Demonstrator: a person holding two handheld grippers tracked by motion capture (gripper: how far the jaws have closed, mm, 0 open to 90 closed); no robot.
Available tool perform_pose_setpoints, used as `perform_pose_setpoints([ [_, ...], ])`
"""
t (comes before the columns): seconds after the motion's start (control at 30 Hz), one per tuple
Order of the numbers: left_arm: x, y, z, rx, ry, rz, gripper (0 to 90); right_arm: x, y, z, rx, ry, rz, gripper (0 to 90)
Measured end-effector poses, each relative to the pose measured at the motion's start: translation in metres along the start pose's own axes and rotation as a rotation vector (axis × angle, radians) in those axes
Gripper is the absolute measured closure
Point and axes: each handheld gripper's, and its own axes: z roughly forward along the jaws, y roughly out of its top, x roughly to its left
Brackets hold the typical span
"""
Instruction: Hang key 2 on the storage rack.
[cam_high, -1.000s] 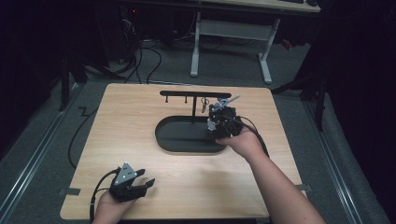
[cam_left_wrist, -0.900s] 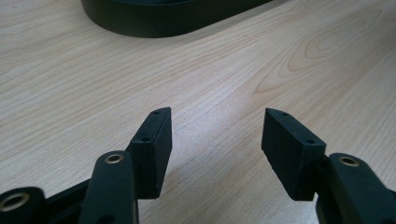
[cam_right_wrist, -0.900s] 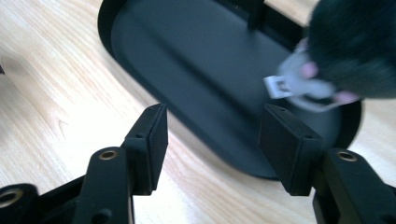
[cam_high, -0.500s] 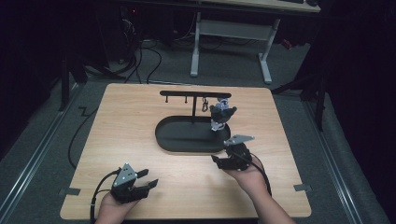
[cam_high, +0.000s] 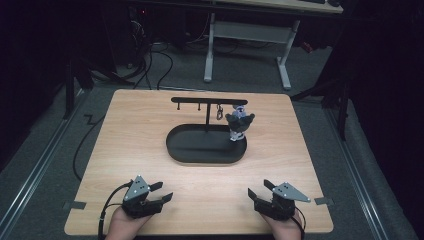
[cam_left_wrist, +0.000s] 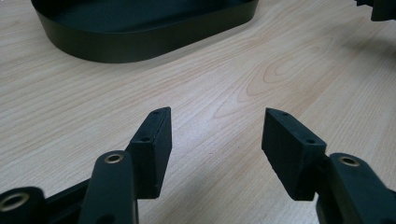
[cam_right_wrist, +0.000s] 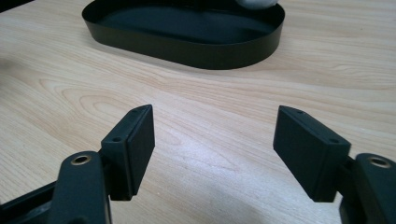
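two grippers rest at the near edge of one light wooden table (cam_high: 150, 145): left gripper (cam_high: 159, 192) released, right gripper (cam_high: 258, 189) released, both empty. one black oval metal tray (cam_high: 200, 150) with a hook rack lies ahead, between them, well apart. one small grey figurine (cam_high: 239, 122) hangs at its right end.

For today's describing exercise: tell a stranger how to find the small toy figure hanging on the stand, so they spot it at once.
Start at the wooden table and find the black oval tray near its middle. A black T-shaped rack rises from the tray, and the toy figure hangs from its right end. It is dark and pale, bulkier than the small carabiner beside it.
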Motion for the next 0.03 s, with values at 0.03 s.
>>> perform_pose_setpoints([
  [0.03, 0.0, 0.0, 0.0, 0.0, 0.0, 0.0, 42.9, 0.0005, 0.0007, 0.0012, -0.005, 0.003, 0.004, 28.0],
])
